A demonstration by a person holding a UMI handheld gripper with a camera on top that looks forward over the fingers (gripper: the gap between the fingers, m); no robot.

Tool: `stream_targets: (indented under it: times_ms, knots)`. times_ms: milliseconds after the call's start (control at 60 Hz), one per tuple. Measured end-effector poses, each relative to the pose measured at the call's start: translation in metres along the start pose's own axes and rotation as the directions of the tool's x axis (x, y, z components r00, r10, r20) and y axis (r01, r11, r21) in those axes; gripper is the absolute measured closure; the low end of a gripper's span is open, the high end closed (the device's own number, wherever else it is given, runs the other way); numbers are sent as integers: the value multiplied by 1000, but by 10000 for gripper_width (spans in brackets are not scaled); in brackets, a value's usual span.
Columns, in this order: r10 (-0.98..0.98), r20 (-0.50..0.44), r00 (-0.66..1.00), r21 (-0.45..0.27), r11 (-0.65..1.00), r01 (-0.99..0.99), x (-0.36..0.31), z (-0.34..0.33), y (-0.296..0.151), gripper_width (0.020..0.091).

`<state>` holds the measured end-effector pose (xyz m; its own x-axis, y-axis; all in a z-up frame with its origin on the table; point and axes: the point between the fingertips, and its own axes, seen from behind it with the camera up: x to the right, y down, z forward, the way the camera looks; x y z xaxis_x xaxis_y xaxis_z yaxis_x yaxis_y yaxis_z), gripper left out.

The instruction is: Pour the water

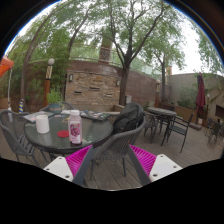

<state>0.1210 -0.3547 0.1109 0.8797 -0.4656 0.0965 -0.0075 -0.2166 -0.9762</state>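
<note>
Patio scene with the round glass desk (52,138) at middle left of the frame.

Paved floor (185,150) lies open at right, edged by dark chairs (165,122). A chair (120,132) abuts the desk's right rim. A pink-labelled bottle (75,127) and white cup (42,123) stand near that rim. The gripper (110,159), bottom centre, is released, fingers spread wide, nothing between.

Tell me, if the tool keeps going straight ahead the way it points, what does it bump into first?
Probably the dark metal chair just ahead of the open tool. The glass table with the pink-labelled bottle and white cup sits off to one side. Depth is hard to judge.
</note>
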Motion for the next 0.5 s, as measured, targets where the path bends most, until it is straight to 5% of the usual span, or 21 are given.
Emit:
stream_targets:
  times_ms: [267, 433, 500]
  knots:
    - [125, 55, 991, -27, 992, -123, -31, 29, 6, 273]
    - [-6, 167, 986, 151, 988, -20, -93, 75, -14, 273]
    - [-13, 185, 983, 151, 988, -15, -119, 101, -6, 275]
